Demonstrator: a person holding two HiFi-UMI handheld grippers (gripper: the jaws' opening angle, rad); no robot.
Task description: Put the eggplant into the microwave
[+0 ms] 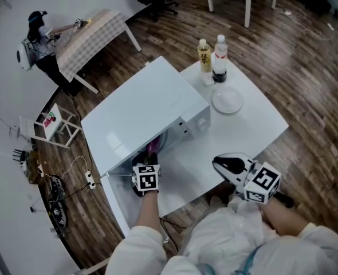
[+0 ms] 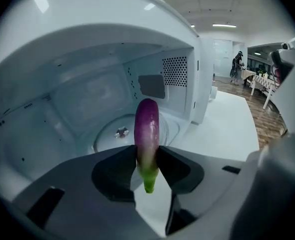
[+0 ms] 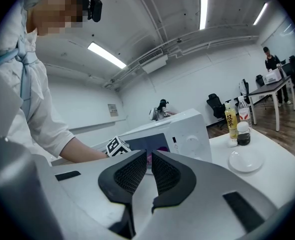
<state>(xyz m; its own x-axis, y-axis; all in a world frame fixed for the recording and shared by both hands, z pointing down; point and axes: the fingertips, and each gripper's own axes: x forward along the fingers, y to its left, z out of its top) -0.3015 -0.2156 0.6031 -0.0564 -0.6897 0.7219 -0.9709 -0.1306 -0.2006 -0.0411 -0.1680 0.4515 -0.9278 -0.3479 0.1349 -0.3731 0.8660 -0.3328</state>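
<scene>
- Eggplant (image 2: 147,126): looks light, smooth, slippery, fairly firm; best gripped near its green stem end.
- Left gripper (image 2: 147,156) fingers clamp it; right gripper (image 3: 148,165) fingers barely parted, empty.

Head view: left gripper (image 1: 147,161) covers most of the eggplant (image 1: 152,146); microwave (image 1: 140,116) top hides the cavity. The yellow bottle (image 1: 204,56) label is illegible.

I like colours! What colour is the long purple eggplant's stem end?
Bright green; the left gripper view shows the eggplant best.
</scene>
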